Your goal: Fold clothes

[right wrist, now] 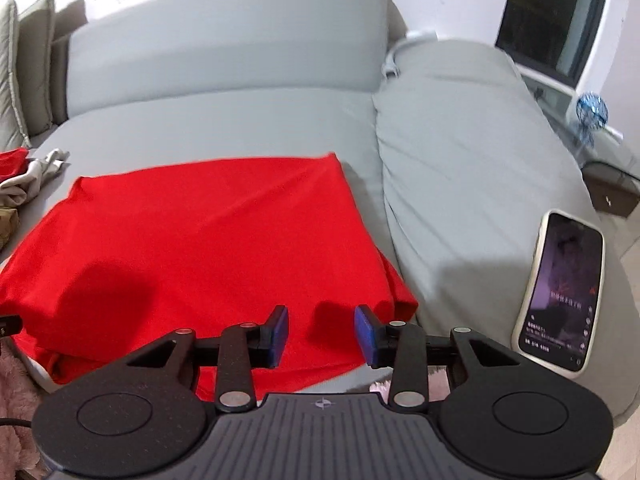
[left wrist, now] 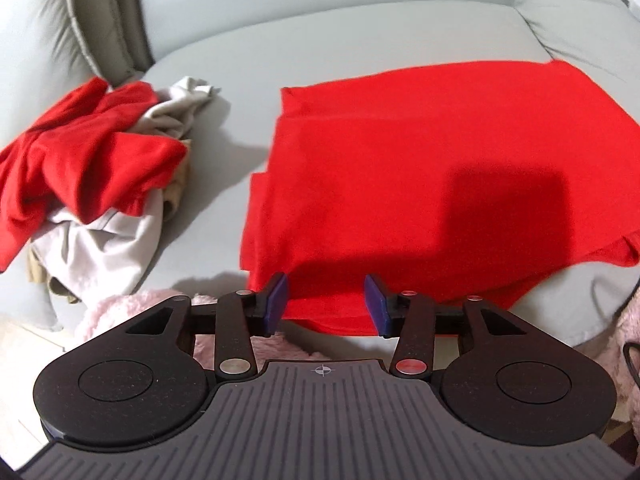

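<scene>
A red garment (left wrist: 420, 184) lies folded flat on the grey sofa seat (left wrist: 224, 184); its near edge hangs over the seat's front. In the left wrist view my left gripper (left wrist: 326, 304) stands open over that near edge, blue pads (left wrist: 278, 300) apart with nothing pinched. The right wrist view shows the same red garment (right wrist: 200, 248), and my right gripper (right wrist: 322, 334) open above its near right corner, pads (right wrist: 366, 336) clear of the cloth.
A heap of crumpled clothes (left wrist: 92, 168), red and pale grey, lies at the seat's left. A phone (right wrist: 562, 292) with a lit screen rests on the right sofa cushion (right wrist: 460, 160). Pink fluffy fabric (left wrist: 120, 312) shows below the seat's front edge. A glass side table (right wrist: 592, 132) stands at far right.
</scene>
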`<state>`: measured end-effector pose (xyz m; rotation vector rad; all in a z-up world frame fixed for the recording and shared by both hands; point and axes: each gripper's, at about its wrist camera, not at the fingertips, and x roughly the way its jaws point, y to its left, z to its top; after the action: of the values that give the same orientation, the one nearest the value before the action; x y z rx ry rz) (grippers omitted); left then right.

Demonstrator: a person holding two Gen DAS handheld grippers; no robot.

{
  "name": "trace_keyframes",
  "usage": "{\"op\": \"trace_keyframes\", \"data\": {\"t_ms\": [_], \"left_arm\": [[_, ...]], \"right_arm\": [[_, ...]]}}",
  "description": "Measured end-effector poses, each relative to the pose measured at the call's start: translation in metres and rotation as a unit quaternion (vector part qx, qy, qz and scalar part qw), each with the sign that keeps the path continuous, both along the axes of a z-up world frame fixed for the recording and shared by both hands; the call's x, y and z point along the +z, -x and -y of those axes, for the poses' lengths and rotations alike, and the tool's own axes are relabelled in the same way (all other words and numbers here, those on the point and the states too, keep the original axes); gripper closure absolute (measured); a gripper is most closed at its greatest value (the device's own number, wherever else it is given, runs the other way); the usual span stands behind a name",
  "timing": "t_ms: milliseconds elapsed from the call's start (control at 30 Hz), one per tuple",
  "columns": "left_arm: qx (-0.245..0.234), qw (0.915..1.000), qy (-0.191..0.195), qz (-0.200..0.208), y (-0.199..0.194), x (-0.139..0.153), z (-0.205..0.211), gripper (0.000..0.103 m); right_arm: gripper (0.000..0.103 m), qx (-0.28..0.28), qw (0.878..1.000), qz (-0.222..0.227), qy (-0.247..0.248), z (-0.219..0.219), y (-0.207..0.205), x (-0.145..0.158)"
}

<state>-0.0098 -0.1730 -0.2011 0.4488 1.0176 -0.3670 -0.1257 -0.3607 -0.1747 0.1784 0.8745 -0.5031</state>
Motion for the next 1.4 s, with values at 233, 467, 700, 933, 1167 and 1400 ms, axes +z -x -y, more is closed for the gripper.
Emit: {"op": "trace_keyframes", "data": {"t_ms": [233, 467, 700, 933, 1167, 1400], "left_arm": [[-0.002, 0.9999, -0.007, 0.01, 0.006, 0.001, -0.001, 0.05], [0.005, 1.0, 0.001, 0.008, 0.003, 0.003, -0.006, 0.049], [0.002, 1.0, 0.003, 0.006, 0.003, 0.002, -0.004, 0.049], [0.029, 0.9957, 0.08, -0.036, -0.016, 0.015, -0.017, 0.052], [0.038, 0.9914, 0.121, -0.033, -0.068, 0.024, -0.005, 0.074], [0.015, 0.9932, 0.115, -0.001, -0.145, 0.005, 0.039, 0.084]], "right_arm": [[0.066, 0.006, 1.0, 0.006, 0.009, -0.003, 0.003, 0.006], [0.066, 0.011, 1.0, 0.003, 0.018, -0.003, -0.003, 0.006], [0.066, 0.014, 1.0, 0.003, 0.02, -0.005, -0.006, 0.006], [0.067, 0.011, 0.999, 0.034, -0.034, 0.013, -0.006, 0.012], [0.094, 0.016, 0.997, 0.044, -0.053, 0.05, -0.04, 0.009], [0.094, 0.02, 0.999, 0.041, -0.009, 0.088, -0.132, -0.017]]}}
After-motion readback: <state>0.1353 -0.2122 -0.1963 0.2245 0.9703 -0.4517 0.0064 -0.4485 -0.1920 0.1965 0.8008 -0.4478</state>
